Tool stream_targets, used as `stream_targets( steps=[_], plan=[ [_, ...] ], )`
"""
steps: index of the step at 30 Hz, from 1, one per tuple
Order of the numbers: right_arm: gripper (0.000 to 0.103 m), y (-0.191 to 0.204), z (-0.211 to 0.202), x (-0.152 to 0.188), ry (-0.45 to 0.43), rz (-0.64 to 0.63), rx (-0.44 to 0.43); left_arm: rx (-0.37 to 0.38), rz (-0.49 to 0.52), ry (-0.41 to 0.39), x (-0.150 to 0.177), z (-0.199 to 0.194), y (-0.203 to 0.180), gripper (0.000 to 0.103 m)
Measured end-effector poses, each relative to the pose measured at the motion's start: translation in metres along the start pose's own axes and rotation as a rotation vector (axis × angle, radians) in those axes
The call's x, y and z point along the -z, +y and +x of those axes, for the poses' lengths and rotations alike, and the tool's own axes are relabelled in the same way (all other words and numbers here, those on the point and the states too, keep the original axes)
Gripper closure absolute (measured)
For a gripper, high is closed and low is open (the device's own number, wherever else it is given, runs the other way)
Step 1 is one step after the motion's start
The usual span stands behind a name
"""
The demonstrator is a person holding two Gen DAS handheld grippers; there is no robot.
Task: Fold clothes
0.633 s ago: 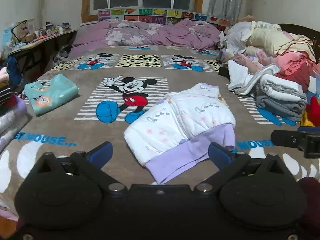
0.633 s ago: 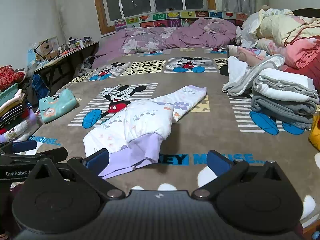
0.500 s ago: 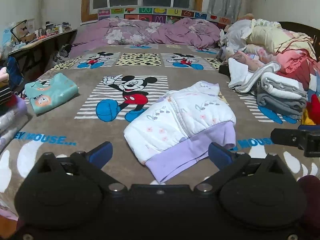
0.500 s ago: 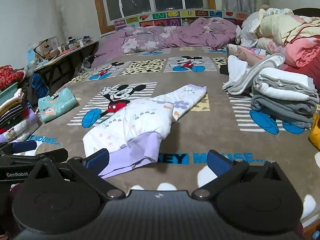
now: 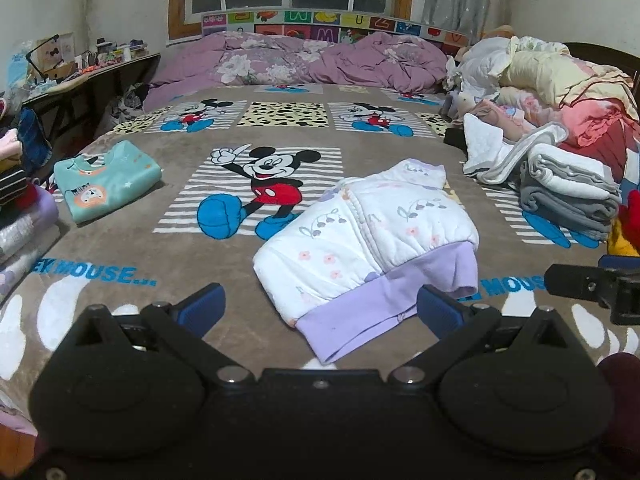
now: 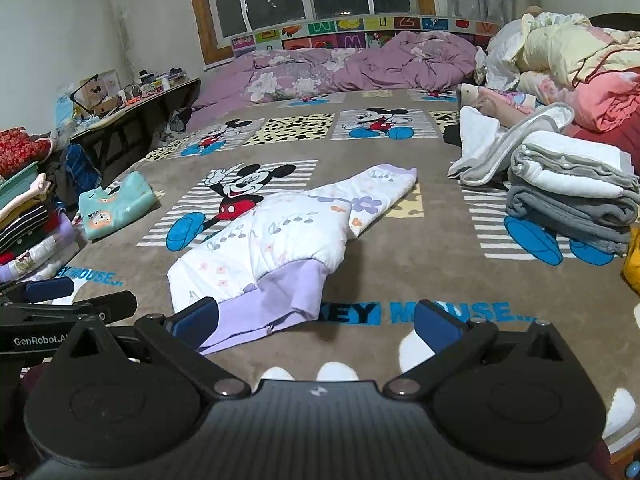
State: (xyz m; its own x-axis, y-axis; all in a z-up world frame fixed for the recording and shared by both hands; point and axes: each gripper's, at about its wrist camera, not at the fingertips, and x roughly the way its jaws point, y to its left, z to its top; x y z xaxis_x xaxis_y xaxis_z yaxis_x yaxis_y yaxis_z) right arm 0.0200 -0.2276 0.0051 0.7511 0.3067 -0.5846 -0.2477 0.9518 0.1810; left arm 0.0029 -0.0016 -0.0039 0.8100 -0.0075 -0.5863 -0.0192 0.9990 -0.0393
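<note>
A white flowered garment with a lilac waistband (image 5: 368, 240) (image 6: 276, 248) lies partly folded on the brown Mickey Mouse blanket (image 5: 120, 248) (image 6: 420, 264). My left gripper (image 5: 320, 310) hovers open just short of the lilac hem, nothing between its blue pads. Over the blanket's near edge my right gripper (image 6: 316, 322) is open too, and its left pad (image 6: 196, 320) overlaps the lilac hem in the picture. Each gripper shows at the edge of the other's view: the right one (image 5: 592, 286), the left one (image 6: 60, 300).
A folded teal top (image 5: 106, 180) (image 6: 116, 204) lies at the left. Stacked folded clothes (image 6: 28, 224) stand at the left edge. Folded grey and white towels (image 5: 568, 196) (image 6: 572, 196) and a heap of unfolded laundry (image 5: 560, 92) fill the right. A purple duvet (image 5: 320, 60) lies at the back.
Both grippers have barely shifted; the garment sits a touch lower in the left wrist view. Nothing was grasped or released.
</note>
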Motion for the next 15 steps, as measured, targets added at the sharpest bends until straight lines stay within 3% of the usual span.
stream_targets(
  steps=[15],
  plan=[
    [0.000,-0.0039,0.0000,-0.0009,-0.001,0.006,0.003,-0.007,-0.001,0.000,-0.0011,0.0015,0.0009,0.000]
  ],
)
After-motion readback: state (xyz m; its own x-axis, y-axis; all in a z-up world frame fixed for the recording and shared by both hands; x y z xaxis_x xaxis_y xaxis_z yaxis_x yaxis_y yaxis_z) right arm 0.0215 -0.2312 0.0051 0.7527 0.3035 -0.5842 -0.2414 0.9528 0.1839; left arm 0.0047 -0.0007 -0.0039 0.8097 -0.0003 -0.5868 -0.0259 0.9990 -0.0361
